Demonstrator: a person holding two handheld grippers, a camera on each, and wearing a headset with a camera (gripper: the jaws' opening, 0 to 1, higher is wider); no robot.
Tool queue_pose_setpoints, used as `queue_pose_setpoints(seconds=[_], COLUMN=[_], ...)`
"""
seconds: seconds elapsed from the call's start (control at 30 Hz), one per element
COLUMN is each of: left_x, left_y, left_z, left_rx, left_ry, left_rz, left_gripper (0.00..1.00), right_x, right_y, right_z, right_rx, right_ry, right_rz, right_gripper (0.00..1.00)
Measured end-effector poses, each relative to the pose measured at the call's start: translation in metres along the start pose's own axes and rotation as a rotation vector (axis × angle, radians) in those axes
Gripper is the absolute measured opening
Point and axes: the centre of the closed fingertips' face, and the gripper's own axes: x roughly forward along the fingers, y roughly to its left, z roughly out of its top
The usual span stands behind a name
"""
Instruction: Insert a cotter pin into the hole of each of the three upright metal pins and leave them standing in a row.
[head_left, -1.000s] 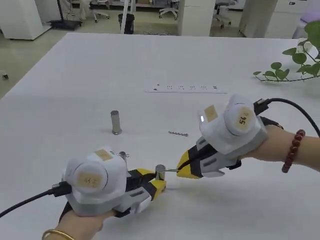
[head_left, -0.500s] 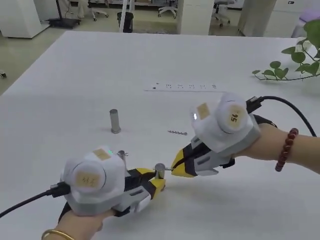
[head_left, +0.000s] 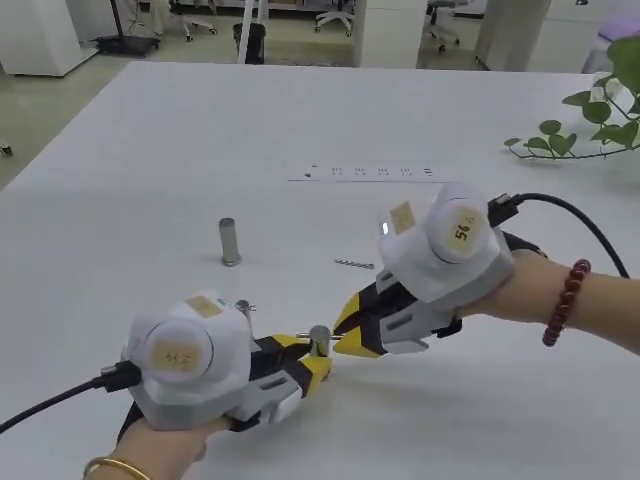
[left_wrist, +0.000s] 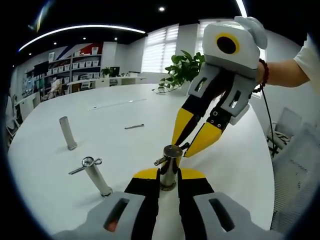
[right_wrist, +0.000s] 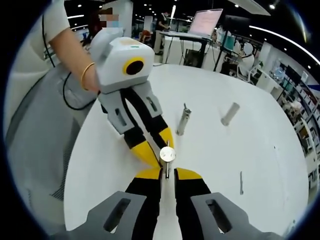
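Left gripper view: left gripper jaws clamped on the middle metal pin, upright on the table; right gripper jaws closed on a cotter pin at its hole. Risk: pushing off-axis could bend or jam the cotter pin; a hard shove could tip the metal pin in my grip. Cotter pin's end pokes out of the hole just above the left jaws, right jaw tips just beside the pin's head.

A round sticker atop the right gripper reads roughly "56".
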Motion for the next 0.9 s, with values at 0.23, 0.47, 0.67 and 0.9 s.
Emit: queue_pose_setpoints(seconds=[0.23,0.47,0.67,0.9], left_x=[0.0002,0.0008,0.0009,0.0021], left_y=[0.0002,0.0005,0.0001,-0.0005], left_z=[0.0001,-0.0001,-0.0002,-0.0002], left_rx=[-0.001,-0.02,-0.033,-0.054], left_ry=[0.0,-0.002,-0.005,-0.006], left_rz=[0.005,0.014,0.019,0.032], left_gripper=[0.12,0.12,0.12,0.12], right_x=[-0.009,-0.0067,-0.0042,-0.0033], right_y=[-0.0022,0.0003,-0.0004,-0.001], right_z=[-0.004,-0.0016,0.0023,0.004], right_rx=[0.018,0.001,-0.019,-0.023], right_ry=[-0.004,-0.004,-0.008,-0.008], right_rz=[-0.02,-0.021,-0.019,-0.024], right_gripper=[0.09,0.05,0.05,0.05])
